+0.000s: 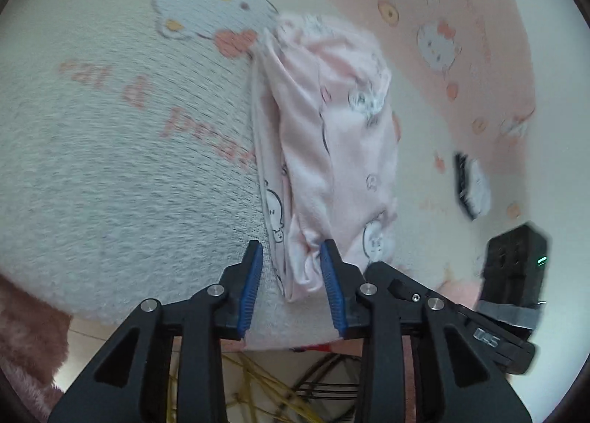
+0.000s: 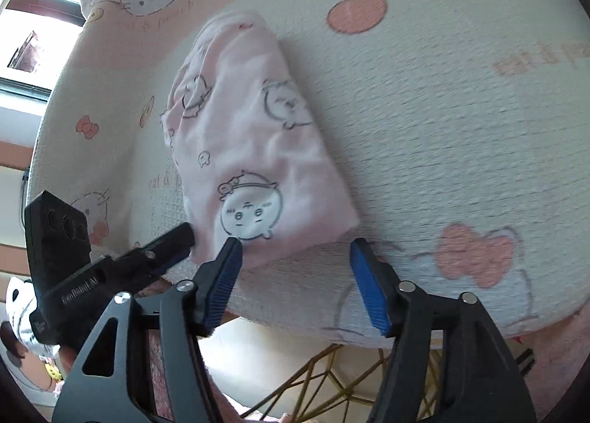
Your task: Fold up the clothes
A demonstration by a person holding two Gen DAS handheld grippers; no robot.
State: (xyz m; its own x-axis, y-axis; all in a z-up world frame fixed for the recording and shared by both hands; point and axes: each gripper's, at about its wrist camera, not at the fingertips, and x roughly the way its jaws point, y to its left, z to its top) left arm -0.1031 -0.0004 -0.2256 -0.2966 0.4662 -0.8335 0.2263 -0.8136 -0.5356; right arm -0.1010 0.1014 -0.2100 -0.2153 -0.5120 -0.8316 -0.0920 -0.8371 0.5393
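Two grippers, one folded garment. In the left wrist view, left side of frame is white textured blanket [image 1: 110, 150] w/ a cat print and pink lettering. Centre: pink garment [image 1: 332, 135], folded into a long bundle running from upper centre down to my left gripper [image 1: 291, 251] at bottom centre. Blue pads sit on either side of the bundle's near end, cloth bunched between them, so it's pinching the garment. Right edge of the frame: my other gripper's black body.

Right wrist view: left gripper's black body at lower left, tip against the garment's near left corner. Centre: garment [image 2: 254, 150] lying flat on blanket [image 2: 442, 128]. Bottom centre: right gripper [image 2: 295, 250], jaws wide apart, nothing clamped; left pad just at the fold's edge, right pad clear of it.
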